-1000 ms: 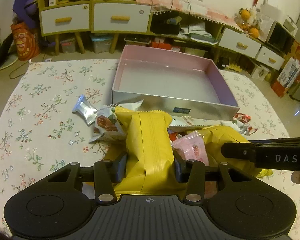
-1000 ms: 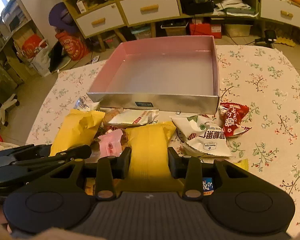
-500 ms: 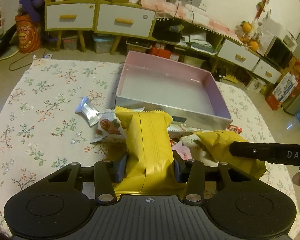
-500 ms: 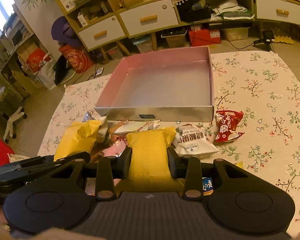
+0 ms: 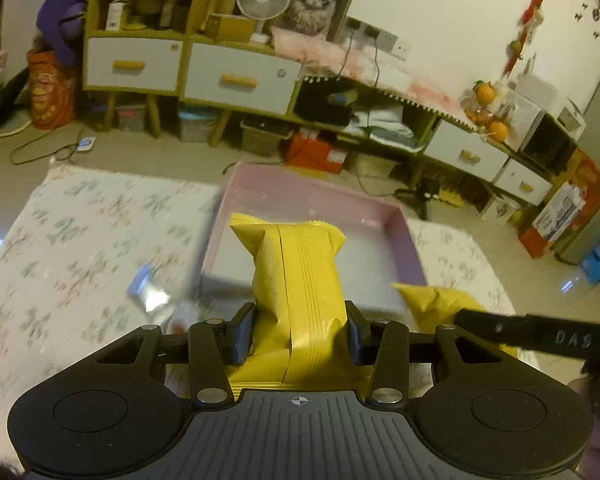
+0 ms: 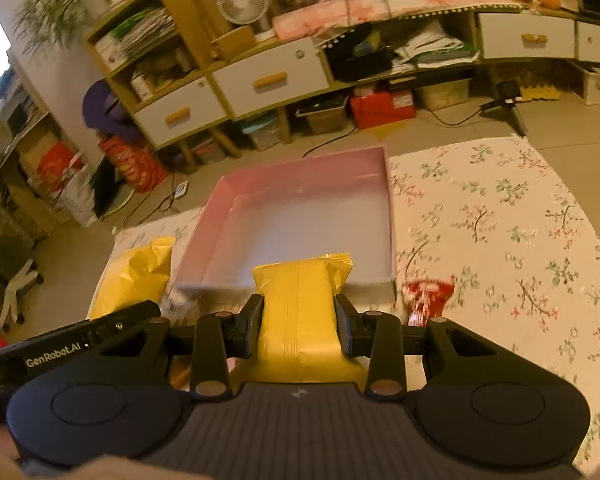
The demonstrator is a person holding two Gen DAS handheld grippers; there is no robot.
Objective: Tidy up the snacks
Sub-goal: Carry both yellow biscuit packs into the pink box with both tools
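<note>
Left wrist view: a yellow snack packet [image 5: 300, 280] is clamped in the left gripper [image 5: 300, 332], raised before the pink box [image 5: 414, 256]. The right gripper [image 6: 299, 326] pinches another yellow packet [image 6: 300, 304] above the bench's [image 6: 500, 220] near edge.

dim warm indoor light | daylight top-left in right view | motion blur on bench [image 5: 80, 240] | fisheye bending at edges

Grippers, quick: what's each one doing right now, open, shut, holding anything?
Left gripper: shut on a yellow snack packet.
Right gripper: shut on another yellow snack packet.
</note>
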